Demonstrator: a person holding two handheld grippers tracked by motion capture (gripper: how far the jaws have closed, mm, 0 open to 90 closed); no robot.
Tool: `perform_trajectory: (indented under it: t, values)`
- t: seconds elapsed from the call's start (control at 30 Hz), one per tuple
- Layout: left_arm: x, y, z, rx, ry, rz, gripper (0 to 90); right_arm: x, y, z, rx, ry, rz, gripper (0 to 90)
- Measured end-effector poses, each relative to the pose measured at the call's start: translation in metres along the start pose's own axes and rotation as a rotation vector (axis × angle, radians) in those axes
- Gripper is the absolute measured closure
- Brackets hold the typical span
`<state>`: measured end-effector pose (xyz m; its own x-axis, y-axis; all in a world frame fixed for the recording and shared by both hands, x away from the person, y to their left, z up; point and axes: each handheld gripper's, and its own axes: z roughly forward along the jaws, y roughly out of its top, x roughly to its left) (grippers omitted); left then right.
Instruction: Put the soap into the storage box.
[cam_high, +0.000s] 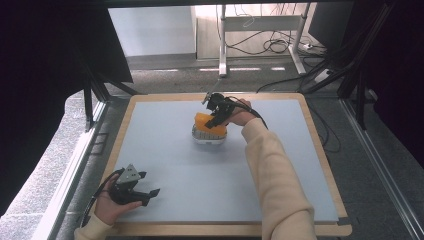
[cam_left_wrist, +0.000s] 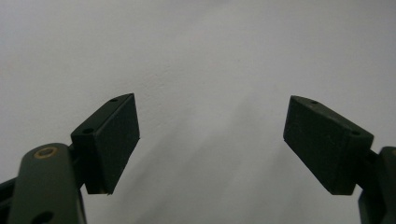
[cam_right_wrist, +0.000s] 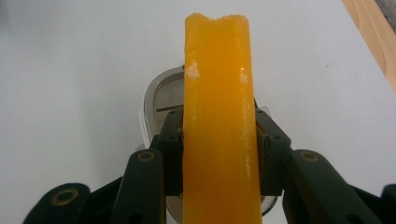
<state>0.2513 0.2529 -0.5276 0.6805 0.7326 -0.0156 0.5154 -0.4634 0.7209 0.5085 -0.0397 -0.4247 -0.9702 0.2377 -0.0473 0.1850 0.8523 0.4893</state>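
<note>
The right gripper (cam_right_wrist: 219, 158) clamps an orange slab (cam_right_wrist: 218, 116) directly above the white scale (cam_high: 209, 135), so the placing step looks in hand; next, lower it level onto the scale. The left gripper (cam_left_wrist: 212, 140) gapes empty, well away from the scale.
</note>
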Motion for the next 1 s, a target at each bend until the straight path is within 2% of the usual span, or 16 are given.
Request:
perform_trajectory:
  t: [0.23,0.5,0.67,0.73,0.87,1.0]
  values:
    - [0.000,-0.001,0.000,0.002,0.001,-0.003,18.5,-0.003,0.004,0.009,0.006,0.019,-0.027,61.9]
    - [0.000,-0.001,0.001,0.005,0.000,-0.004,18.5,-0.006,0.000,0.016,0.026,0.035,-0.043,61.9]
    - [0.000,-0.001,0.001,0.001,0.002,-0.010,18.5,-0.008,-0.003,0.021,0.025,0.040,-0.032,61.7]
    - [0.000,-0.001,0.002,0.002,0.001,-0.009,18.5,-0.009,-0.004,0.021,0.005,0.047,-0.027,61.1]
    - [0.000,0.000,0.002,0.011,0.002,0.001,18.5,-0.010,-0.005,0.013,-0.061,0.019,-0.006,48.3]
    - [-0.001,0.000,0.002,0.009,0.001,0.002,18.5,-0.006,-0.006,0.007,-0.088,-0.052,0.021,35.6]
